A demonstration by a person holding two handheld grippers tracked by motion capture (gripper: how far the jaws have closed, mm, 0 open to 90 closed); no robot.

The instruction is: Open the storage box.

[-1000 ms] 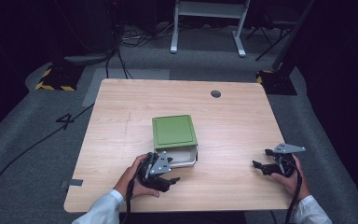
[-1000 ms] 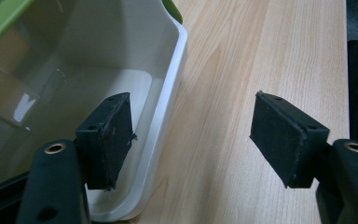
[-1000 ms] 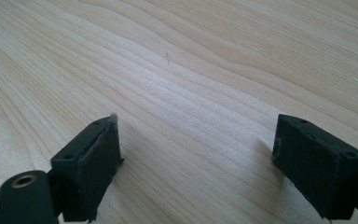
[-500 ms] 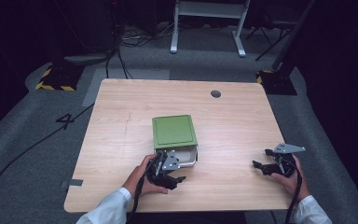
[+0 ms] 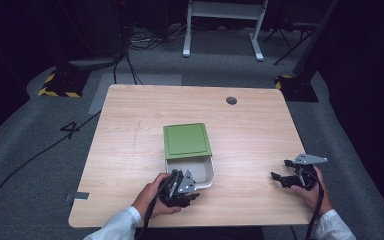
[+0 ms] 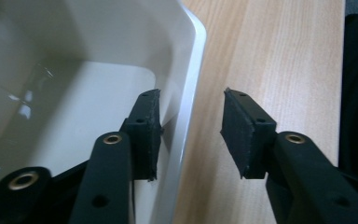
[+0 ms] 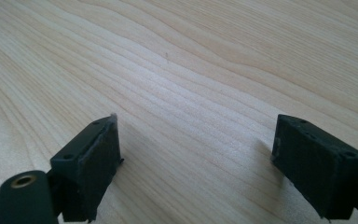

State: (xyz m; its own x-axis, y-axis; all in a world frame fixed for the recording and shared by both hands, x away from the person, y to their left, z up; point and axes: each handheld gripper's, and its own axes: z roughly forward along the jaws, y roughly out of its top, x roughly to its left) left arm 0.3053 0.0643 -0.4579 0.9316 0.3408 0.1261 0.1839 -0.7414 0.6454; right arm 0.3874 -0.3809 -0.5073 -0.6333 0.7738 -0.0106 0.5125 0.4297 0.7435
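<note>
A white open box (image 5: 206,169) sits on the wooden table (image 5: 130,130), with a green lid (image 5: 186,140) lying flat over its far part. My left gripper (image 5: 188,177) is at the box's near rim. In the left gripper view the box's wall (image 6: 186,112) stands between the jaws of my left gripper (image 6: 189,133): one pad (image 6: 148,130) is inside the box and the other pad (image 6: 242,135) is outside with a gap to the wall. Its jaws have just been closing. My right gripper (image 5: 276,178) rests at the table's near right, and in its own view my right gripper (image 7: 196,163) stands open over bare wood.
A round dark cable hole (image 5: 231,100) lies at the table's far right. The near table edge (image 5: 190,224) is close behind both hands. Beyond the table are a grey floor, cables and a white stand (image 5: 220,30).
My left gripper has moved a little forward and right onto the box's near rim, and its jaws have narrowed around the wall. The right gripper has stayed still.
</note>
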